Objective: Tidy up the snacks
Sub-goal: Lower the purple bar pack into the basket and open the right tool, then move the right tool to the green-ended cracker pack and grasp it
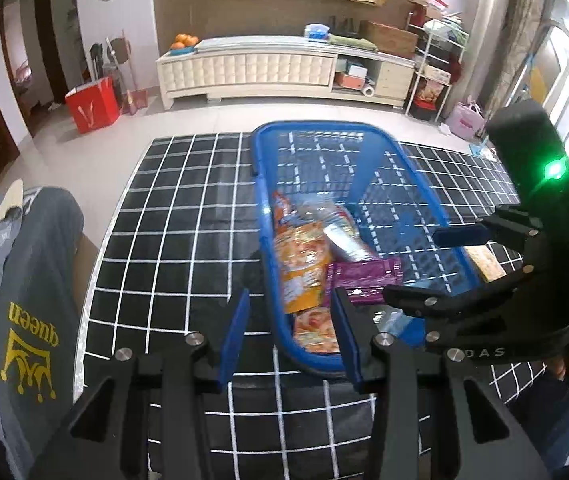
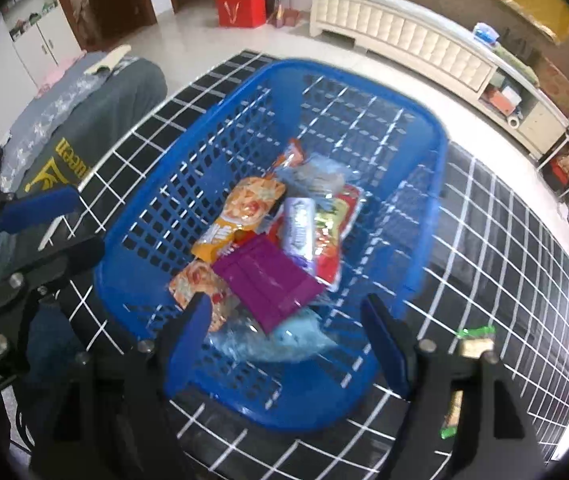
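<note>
A blue plastic basket stands on a black cloth with white grid lines. Inside lie an orange packet, a purple packet, a silver-purple bar, a red packet and a pale blue bag. My right gripper hangs open over the basket's near end, nothing between its pads. My left gripper is open at the basket's near left corner, empty. A tan bar with green wrapper ends lies on the cloth right of the basket.
A grey garment with yellow "queen" print is draped at the table's left. Beyond the table are a tiled floor, a red bag and a long white cabinet. A person's hand holds the right gripper's body.
</note>
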